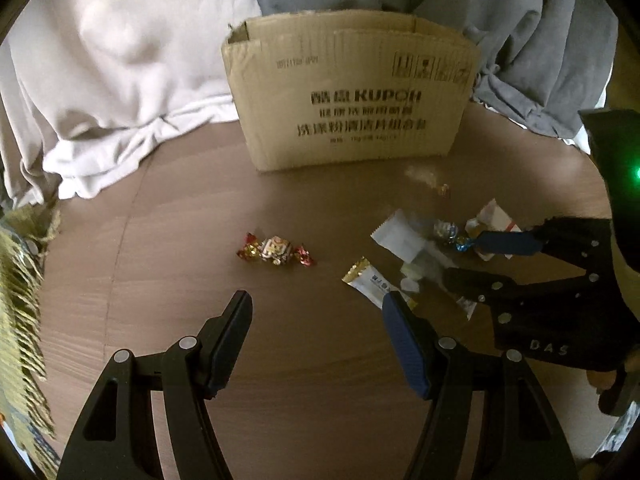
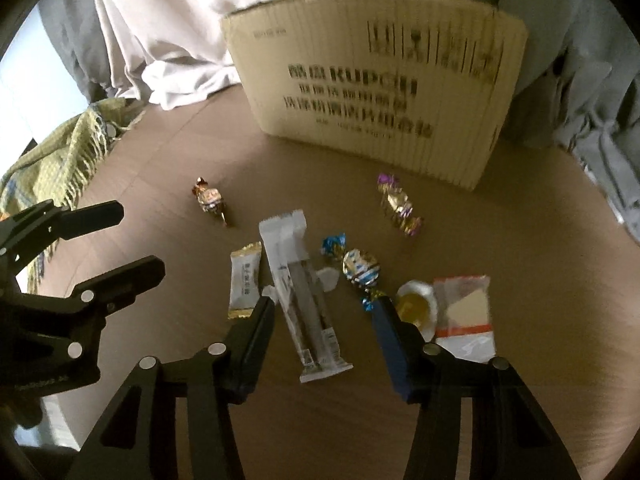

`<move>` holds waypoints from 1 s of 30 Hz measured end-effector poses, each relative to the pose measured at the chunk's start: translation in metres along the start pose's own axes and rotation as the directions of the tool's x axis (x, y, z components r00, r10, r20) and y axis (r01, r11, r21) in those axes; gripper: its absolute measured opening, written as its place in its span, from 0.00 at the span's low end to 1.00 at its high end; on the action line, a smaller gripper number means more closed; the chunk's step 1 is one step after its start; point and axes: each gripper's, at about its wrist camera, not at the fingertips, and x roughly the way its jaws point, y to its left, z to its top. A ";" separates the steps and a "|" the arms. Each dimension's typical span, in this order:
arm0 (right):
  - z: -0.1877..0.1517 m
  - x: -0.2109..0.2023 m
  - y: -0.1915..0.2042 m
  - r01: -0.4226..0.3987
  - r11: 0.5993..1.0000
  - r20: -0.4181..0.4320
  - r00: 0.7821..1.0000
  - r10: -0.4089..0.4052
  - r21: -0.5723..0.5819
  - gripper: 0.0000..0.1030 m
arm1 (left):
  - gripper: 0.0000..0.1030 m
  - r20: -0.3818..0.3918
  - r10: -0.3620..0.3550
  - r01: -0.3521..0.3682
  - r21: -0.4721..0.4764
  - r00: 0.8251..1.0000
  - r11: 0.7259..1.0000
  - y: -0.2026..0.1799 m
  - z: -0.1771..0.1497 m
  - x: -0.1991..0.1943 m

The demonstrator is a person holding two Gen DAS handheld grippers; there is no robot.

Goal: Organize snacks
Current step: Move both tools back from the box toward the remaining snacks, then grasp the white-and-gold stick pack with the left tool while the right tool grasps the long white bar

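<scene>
Several wrapped snacks lie on the brown table in front of a cardboard box (image 1: pixel 348 92), which also shows in the right wrist view (image 2: pixel 380 92). My left gripper (image 1: pixel 318 306) is open and empty, just short of a red and gold candy (image 1: pixel 276 251). My right gripper (image 2: pixel 324 308) is open and empty, its jaws either side of a long white bar packet (image 2: pixel 306 300). Beside it lie a small gold-edged sachet (image 2: pixel 244 280), a blue and silver candy (image 2: pixel 360 268), a yellow jelly cup (image 2: pixel 416 304), a red-edged packet (image 2: pixel 464 312) and a purple candy (image 2: pixel 398 204).
White cloth (image 1: pixel 112 80) and grey cloth (image 1: pixel 540 40) are heaped behind the box. A green fringed blanket (image 2: pixel 60 160) lies at the table's left edge. Bare brown table (image 1: pixel 160 248) lies to the left of the snacks.
</scene>
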 end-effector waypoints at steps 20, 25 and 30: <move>0.002 0.027 -0.001 -0.051 0.998 -0.046 0.998 0.053 0.044 0.25 | 0.64 -0.106 -0.137 0.124 -0.124 0.985 0.985 0.002 0.010 0.045; -0.002 0.020 -0.008 -0.035 0.997 -0.019 0.999 0.037 0.072 0.23 | 0.62 -0.123 -0.137 0.120 -0.137 0.983 0.983 -0.006 0.011 0.054; -0.009 0.009 -0.014 -0.012 0.996 0.009 1.000 0.011 0.085 0.23 | 0.56 -0.134 -0.110 0.091 -0.137 0.985 0.986 -0.016 0.011 0.062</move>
